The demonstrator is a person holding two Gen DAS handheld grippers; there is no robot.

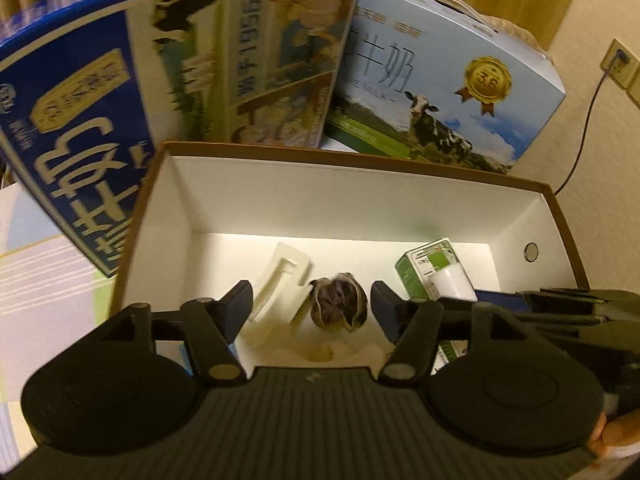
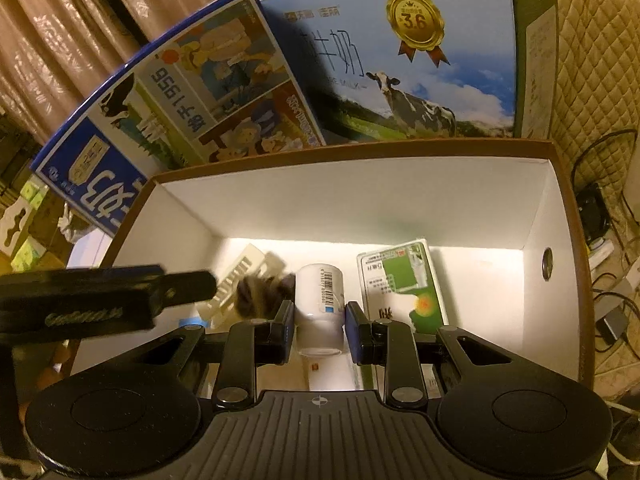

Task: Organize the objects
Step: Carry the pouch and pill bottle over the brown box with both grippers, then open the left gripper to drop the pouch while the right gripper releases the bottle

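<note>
Right tongs narrowly parted around white bottle.

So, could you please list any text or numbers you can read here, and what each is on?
"3.6": gold medal on the light blue milk carton.
"1956": dark blue milk carton.
"牛奶": light blue carton, partly hidden.
Green carton print and white bottle barcode: too small.

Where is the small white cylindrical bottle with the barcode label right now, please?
The small white cylindrical bottle sits between the right gripper fingers inside the white open box, left of the green carton.
</note>
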